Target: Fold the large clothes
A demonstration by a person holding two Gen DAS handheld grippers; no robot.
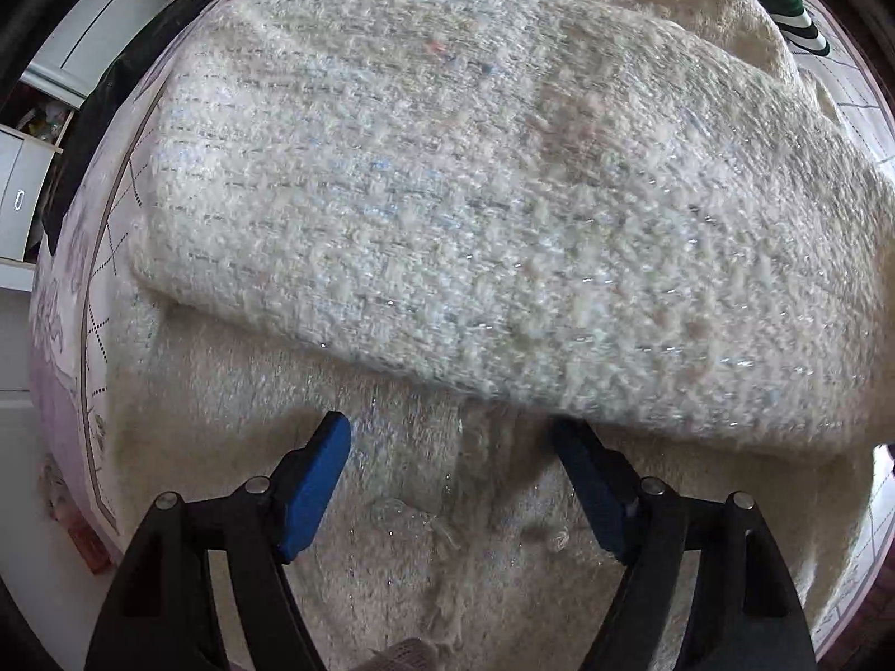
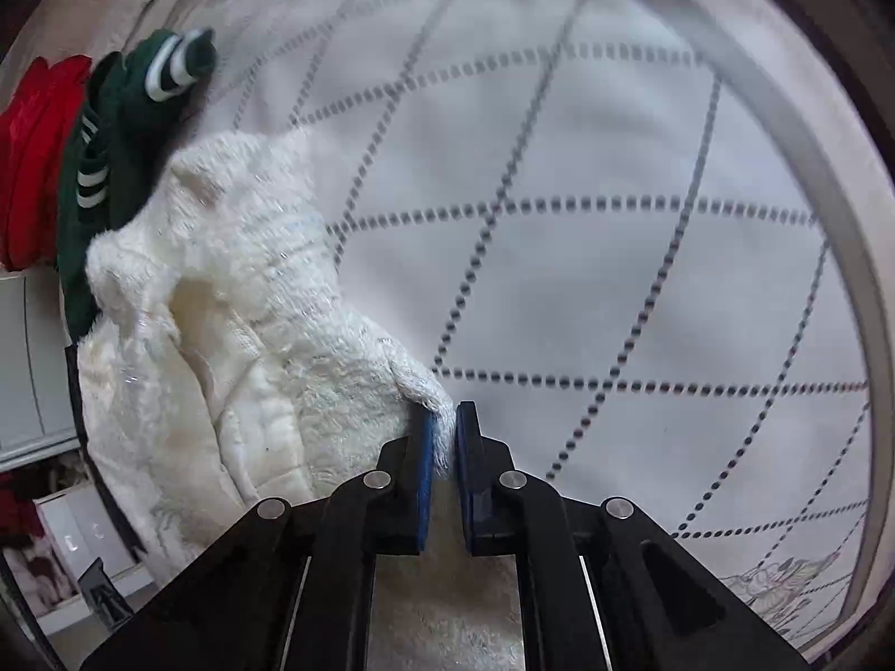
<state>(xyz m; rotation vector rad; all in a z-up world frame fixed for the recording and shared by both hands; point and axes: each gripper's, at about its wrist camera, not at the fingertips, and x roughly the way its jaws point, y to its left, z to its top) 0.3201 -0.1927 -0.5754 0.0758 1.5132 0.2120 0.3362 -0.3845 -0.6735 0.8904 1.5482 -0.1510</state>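
A cream fuzzy knit garment (image 1: 447, 195) lies spread on a pale quilted bed cover (image 1: 112, 235), with one part folded over the lower layer. My left gripper (image 1: 453, 430) hovers just above the lower layer, jaws wide open and empty, its right fingertip (image 1: 582, 447) at the folded edge. In the right wrist view the same garment (image 2: 235, 335) hangs bunched at the left. My right gripper (image 2: 444, 419) is shut on a tuft of its edge and holds it lifted over the bed cover (image 2: 615, 279).
A green striped garment (image 2: 128, 112) and a red one (image 2: 33, 156) lie beyond the cream one; the green one also shows in the left wrist view (image 1: 783, 0). A dark garment (image 1: 112, 112) lies at the bed's left edge. White drawers (image 1: 22, 195) stand left.
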